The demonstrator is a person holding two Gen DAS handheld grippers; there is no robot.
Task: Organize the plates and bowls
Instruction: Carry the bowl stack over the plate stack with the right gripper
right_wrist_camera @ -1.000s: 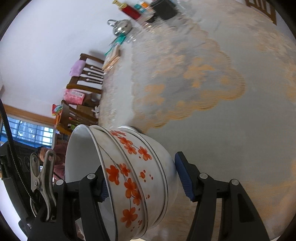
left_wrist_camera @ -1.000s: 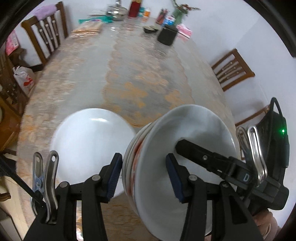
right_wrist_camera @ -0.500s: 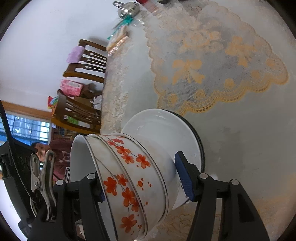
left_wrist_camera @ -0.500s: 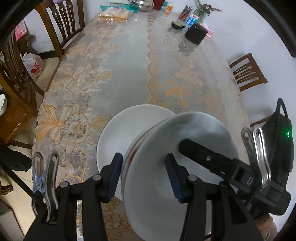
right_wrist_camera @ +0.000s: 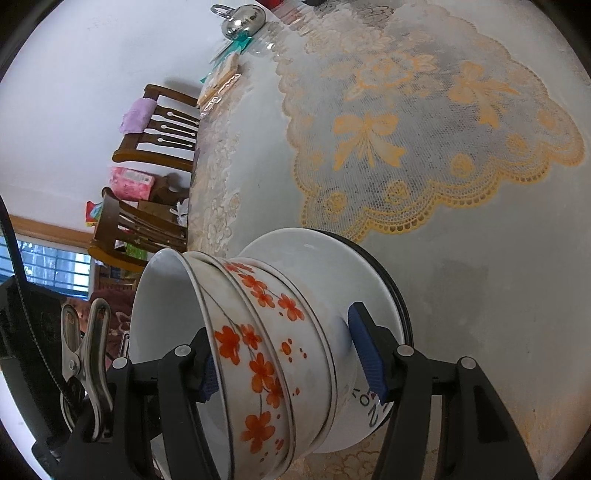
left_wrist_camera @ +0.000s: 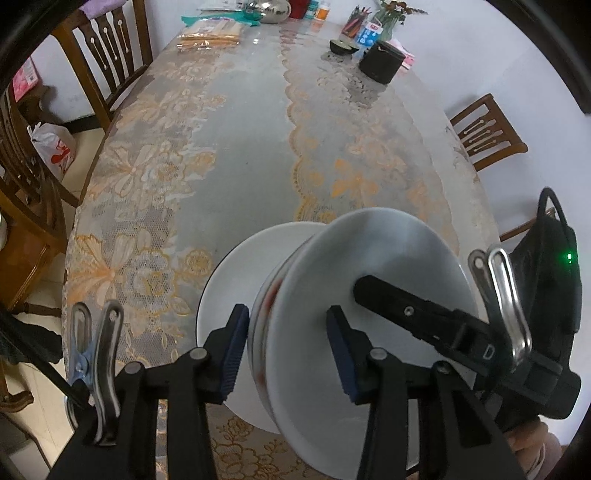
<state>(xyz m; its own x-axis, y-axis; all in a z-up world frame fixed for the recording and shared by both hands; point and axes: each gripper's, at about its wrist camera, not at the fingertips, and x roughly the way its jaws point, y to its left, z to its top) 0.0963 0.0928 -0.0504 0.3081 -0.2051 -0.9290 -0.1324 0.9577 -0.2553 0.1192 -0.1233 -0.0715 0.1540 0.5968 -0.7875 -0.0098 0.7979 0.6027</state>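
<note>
Right gripper (right_wrist_camera: 291, 363): one finger inside the bowl stack, one outside, clamped on its wall
Bowl stack (right_wrist_camera: 258, 339): nested flowered bowls, tipped on their side, over the white plate (right_wrist_camera: 325, 258); contact unclear
White plate: flat on the lace-covered table (right_wrist_camera: 480, 295), near edge
Left gripper (left_wrist_camera: 286, 350): fingers apart, straddling the stack rim; cannot tell if they touch it
Far end: kettle (left_wrist_camera: 271, 11), black cup (left_wrist_camera: 380, 62)
</note>
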